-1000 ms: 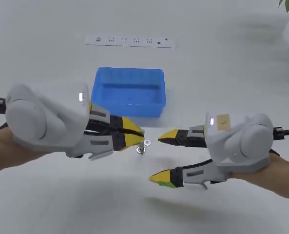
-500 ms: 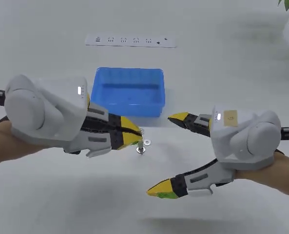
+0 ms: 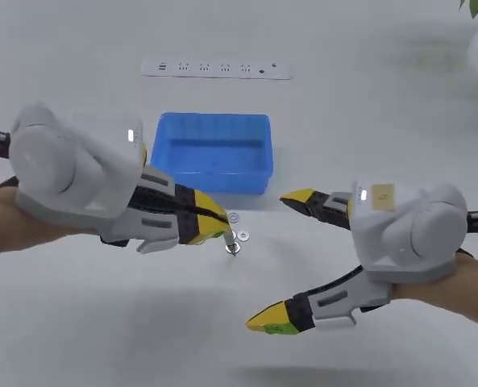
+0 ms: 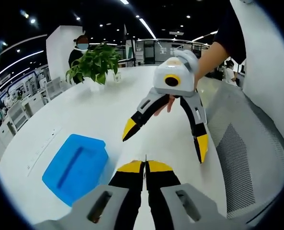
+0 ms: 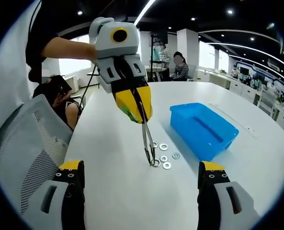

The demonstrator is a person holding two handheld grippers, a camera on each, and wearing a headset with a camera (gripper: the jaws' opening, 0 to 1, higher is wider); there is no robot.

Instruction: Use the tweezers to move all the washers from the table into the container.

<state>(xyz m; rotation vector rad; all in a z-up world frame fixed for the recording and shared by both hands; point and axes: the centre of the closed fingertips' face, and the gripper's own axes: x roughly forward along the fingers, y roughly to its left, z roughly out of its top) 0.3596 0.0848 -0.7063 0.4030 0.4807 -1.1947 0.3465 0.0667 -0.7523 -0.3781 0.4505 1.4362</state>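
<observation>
My left gripper (image 3: 222,228) is shut on thin metal tweezers (image 3: 232,242), whose tips point down at a small cluster of washers (image 3: 243,236) on the white table. In the right gripper view the tweezers (image 5: 147,141) hang from the left gripper (image 5: 134,110) and their tips touch one of several washers (image 5: 155,163). The blue container (image 3: 210,181) stands just behind the washers, and also appears as the blue container (image 5: 204,127). My right gripper (image 3: 275,260) stands wide open to the right of the washers, holding nothing. In the left gripper view my own jaws (image 4: 145,165) are closed and the right gripper (image 4: 164,147) is spread open.
A white power strip (image 3: 214,68) lies at the back of the table. A potted plant (image 4: 96,62) stands at the far right corner. A mesh chair (image 5: 27,139) sits at the table's near side. People stand in the background.
My right gripper has opened wider and its lower finger has dropped toward me. The left gripper has tilted a little more downward, its tweezers staying at the washers.
</observation>
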